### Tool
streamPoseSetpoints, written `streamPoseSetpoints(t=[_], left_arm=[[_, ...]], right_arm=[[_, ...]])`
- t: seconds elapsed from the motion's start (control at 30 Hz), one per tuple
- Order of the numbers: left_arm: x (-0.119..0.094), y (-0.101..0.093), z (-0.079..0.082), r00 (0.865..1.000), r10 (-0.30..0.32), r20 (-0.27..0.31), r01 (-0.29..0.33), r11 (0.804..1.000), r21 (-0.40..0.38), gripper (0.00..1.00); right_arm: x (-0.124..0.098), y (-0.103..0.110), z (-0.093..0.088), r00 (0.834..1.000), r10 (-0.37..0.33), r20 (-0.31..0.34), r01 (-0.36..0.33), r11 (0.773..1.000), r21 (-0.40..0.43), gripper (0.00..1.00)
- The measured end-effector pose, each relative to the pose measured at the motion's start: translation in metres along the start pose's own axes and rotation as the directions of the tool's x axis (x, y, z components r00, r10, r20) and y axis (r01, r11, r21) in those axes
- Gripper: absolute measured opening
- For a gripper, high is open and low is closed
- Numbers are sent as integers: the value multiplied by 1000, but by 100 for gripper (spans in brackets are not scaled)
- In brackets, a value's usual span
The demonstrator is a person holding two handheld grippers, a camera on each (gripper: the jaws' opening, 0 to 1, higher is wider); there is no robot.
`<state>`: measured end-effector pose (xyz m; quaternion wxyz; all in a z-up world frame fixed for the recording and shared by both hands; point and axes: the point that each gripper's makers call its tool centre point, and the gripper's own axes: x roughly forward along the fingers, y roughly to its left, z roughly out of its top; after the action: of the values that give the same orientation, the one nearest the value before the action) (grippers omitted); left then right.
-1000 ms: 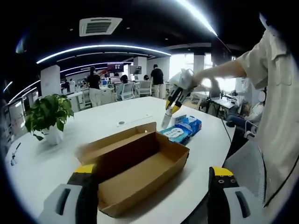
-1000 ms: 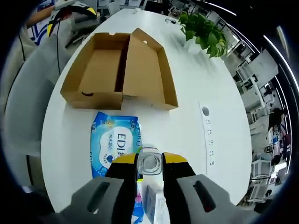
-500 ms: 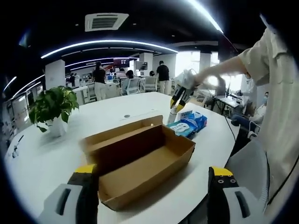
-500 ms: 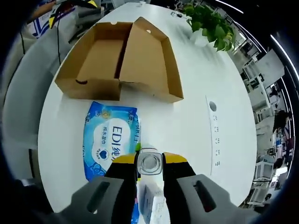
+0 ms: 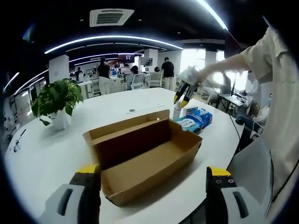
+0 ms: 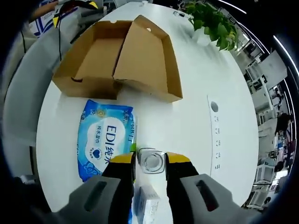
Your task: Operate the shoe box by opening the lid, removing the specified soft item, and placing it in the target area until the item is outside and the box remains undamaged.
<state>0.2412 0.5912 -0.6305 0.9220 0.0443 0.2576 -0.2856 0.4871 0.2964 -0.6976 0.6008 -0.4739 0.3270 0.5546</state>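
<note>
Shoe box (image 5: 145, 161) open, empty inside

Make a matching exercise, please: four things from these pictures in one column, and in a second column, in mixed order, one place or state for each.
Things:
1. shoe box
2. wipes pack
3. potted plant
4. clear bottle

Places or states:
A. between the right gripper's jaws
B. lying flat on the table, just outside the box's short end
C. open and empty, lid folded back
D. standing on the table past the box, seen from the left gripper

Pairs: 1-C, 2-B, 3-D, 4-A
</note>
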Motion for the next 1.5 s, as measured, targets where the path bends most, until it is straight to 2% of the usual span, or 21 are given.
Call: streamPoseSetpoints(t=[0.13, 0.33, 0.43, 0.57, 0.7, 0.83, 0.97, 1.1, 1.33, 1.4, 1.5], left_arm=[[1, 5, -3, 1000, 16, -9, -16, 1000, -7, 90], [-1, 22, -10, 997, 72, -29, -73, 997, -27, 80], [-3, 31, -12, 994, 105, -32, -106, 994, -39, 71], [-2, 40, -16, 990, 134, -53, -136, 990, -34, 63], [2, 50, -18, 983, 170, -71, -174, 984, -48, 54], [4, 58, -22, 973, 211, -94, -217, 974, -62, 49], [3, 69, -29, 959, 257, -117, -269, 959, -92, 38], [2, 78, -36, 949, 285, -135, -304, 942, -142, 34], [6, 91, -50, 932, 316, -181, -352, 907, -231, 27], [8, 95, -54, 925, 327, -193, -368, 899, -237, 24], [10, 99, -60, 914, 338, -226, -393, 877, -278, 16]], right_arm=[[-2, -2, 1, 1000, -8, -1, 8, 1000, 4, 28], [-9, -7, 3, 1000, -28, 7, 28, 1000, 5, 37], [-15, -8, 9, 999, -40, 28, 39, 999, 20, 39], [-25, -15, 27, 993, -88, 84, 80, 992, 101, 40], [-31, -18, 43, 987, -119, 106, 100, 980, 173, 41], [-31, -19, 55, 984, -140, 108, 104, 952, 289, 41], [-25, -17, 61, 986, -137, 96, 98, 938, 333, 42], [-18, -18, 67, 986, -135, 102, 87, 921, 380, 42], [-6, -25, 88, 976, -152, 157, 52, 860, 507, 41], [-1, -28, 93, 973, -157, 167, 42, 838, 544, 41], [8, -31, 97, 973, -163, 165, 37, 810, 585, 39]])
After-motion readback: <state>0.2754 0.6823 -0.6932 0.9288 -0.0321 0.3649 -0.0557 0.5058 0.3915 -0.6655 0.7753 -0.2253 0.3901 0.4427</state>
